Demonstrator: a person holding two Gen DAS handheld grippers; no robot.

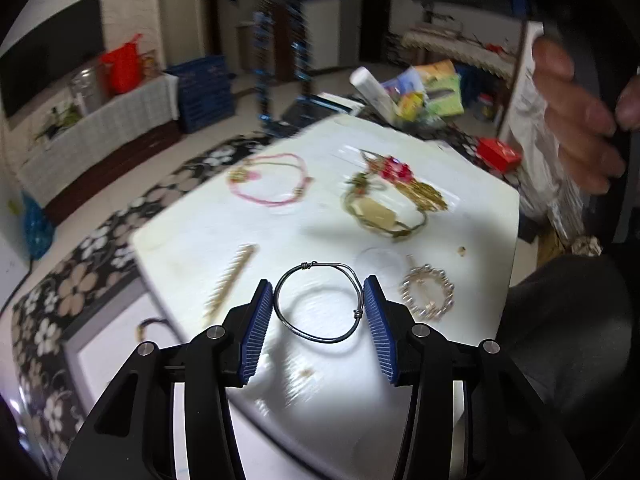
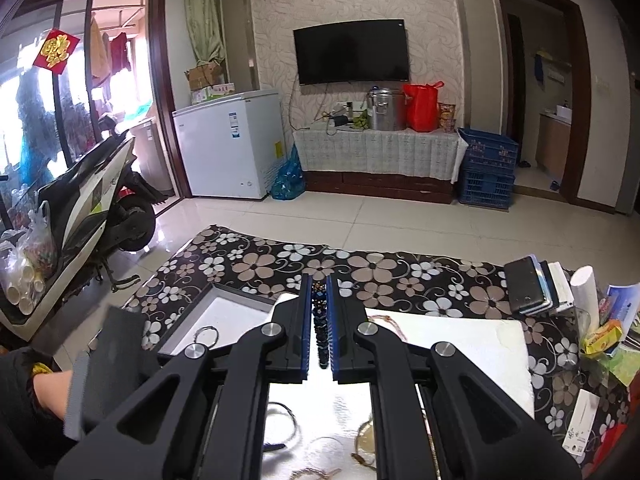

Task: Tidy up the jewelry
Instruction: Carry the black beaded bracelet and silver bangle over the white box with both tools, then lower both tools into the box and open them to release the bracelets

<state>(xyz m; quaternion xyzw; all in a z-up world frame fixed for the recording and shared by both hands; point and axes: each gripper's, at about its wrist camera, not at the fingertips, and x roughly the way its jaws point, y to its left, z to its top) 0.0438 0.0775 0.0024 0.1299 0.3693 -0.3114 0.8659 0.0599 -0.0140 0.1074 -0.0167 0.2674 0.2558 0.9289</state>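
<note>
Dark wire bangle point(image 1: 318, 302), lower centre of the left wrist view, spans the gap between the blue pads of the left gripper point(image 1: 319, 292); jaws stand wide, and contact with the pads cannot be judged. Only this view shows the white table point(image 1: 192, 248) with the pink cord bracelet point(image 1: 269, 179), green-and-red ornament point(image 1: 390, 196), gold bar point(image 1: 230, 280) and silver chain bracelet point(image 1: 427, 292). Only the right wrist view shows the right gripper point(image 2: 320, 292), jaws narrow, clamping a dark beaded bracelet point(image 2: 321, 328) at frame centre, and the open white box point(image 2: 224, 312) at lower left holding a ring-shaped piece point(image 2: 206, 336).
</note>
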